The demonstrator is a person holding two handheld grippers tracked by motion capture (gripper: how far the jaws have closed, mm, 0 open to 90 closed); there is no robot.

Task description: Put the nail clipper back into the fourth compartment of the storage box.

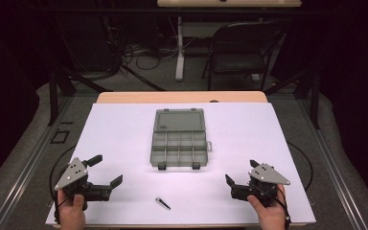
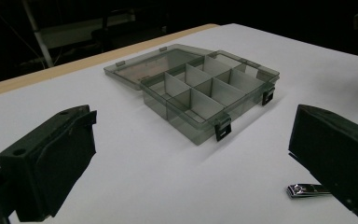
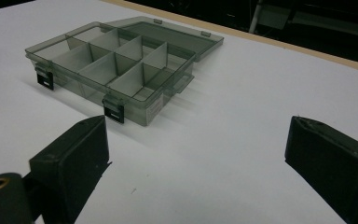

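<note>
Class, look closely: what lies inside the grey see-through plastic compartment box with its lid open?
The grey see-through plastic compartment box holds nothing visible: its divided cells look empty in both gripper views. Dividers hide a few cell floors partly. The small metal nail clipper lies outside, on the white table.

Left black two-jaw gripper [image 1: 106,171]: matte blocky jaws, grey three-cornered plate on top with small dark screw holes. Right black two-jaw gripper [image 1: 239,176]: same build, same grey plate, thin black cable trailing past bare hand [image 1: 270,211]. No sleeves visible.
</note>
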